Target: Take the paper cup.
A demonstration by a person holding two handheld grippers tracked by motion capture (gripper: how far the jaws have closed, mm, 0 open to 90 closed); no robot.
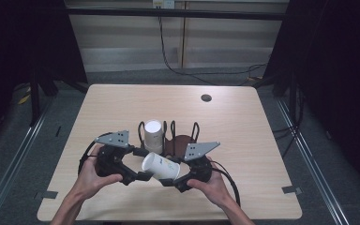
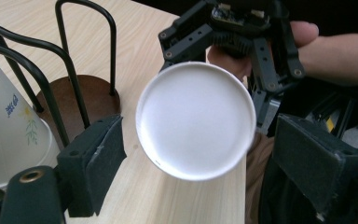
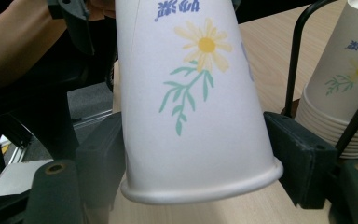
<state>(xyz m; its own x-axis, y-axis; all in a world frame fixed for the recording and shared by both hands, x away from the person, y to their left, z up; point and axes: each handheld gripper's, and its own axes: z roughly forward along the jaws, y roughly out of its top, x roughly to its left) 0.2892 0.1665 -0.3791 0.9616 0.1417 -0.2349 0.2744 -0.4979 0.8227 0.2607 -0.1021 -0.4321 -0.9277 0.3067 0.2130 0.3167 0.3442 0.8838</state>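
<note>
The right hand-held gripper (image 3: pixel 186 154) is clenched on a paper cup (image 3: pixel 193 107) near its rim; the left hand-held gripper (image 2: pixel 196 154), released, flanks the cup's base. A squeezed rim could buckle, dropping the cup onto the tabletop (image 1: pixel 122 101) below.

We see paper cup (image 3: pixel 191 102), daisy print, pinched near rim between right gripper (image 3: pixel 193 163) pads, base pointing away. Stack of cups (image 3: pixel 349 93) inside black wire rack (image 3: pixel 303 56) toward table's right side.
</note>
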